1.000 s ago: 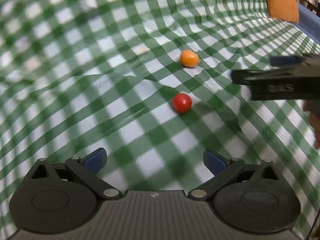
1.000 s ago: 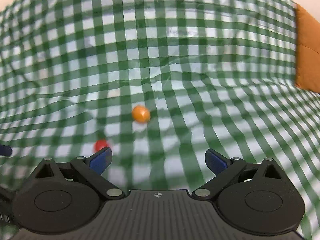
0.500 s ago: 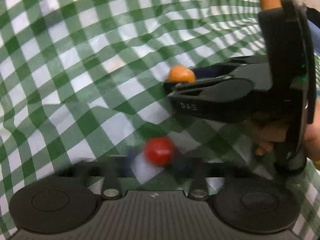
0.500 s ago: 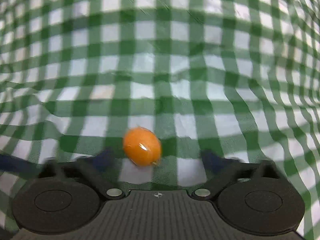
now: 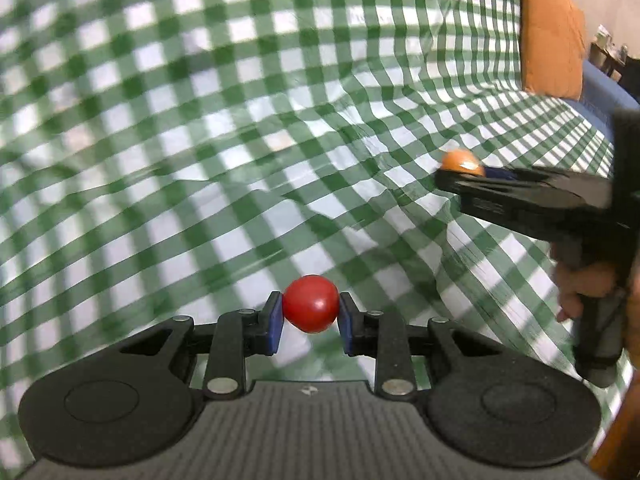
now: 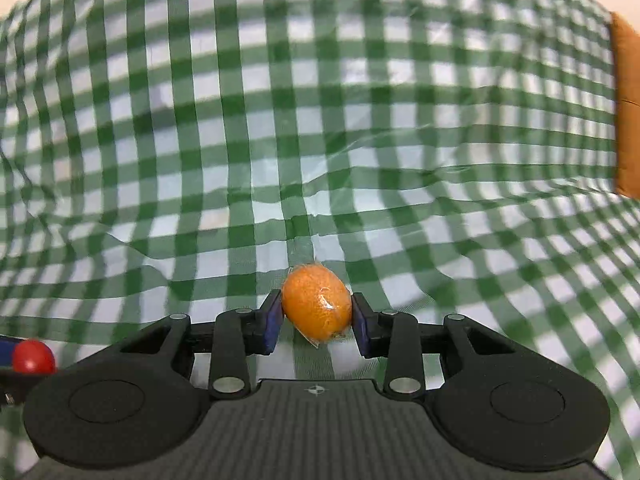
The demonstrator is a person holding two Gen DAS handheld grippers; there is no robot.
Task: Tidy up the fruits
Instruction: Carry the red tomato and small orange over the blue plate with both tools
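A small red fruit sits between the blue pads of my left gripper, which is shut on it and holds it above the cloth. A small orange fruit, wrapped in clear film, is pinched in my right gripper; its jaws are still closing on it. In the left wrist view the right gripper appears at the right with the orange fruit at its tip, held by a person's hand. In the right wrist view the red fruit shows at the lower left edge.
A rumpled green-and-white checked cloth covers the whole surface. An orange cushion stands at the far right, seen also as an orange cushion in the right wrist view. Blue upholstery shows beyond the cloth's right edge.
Both grippers went from open to closed, the left on the red fruit and the right on the orange fruit. Both fruits have come up off the cloth.
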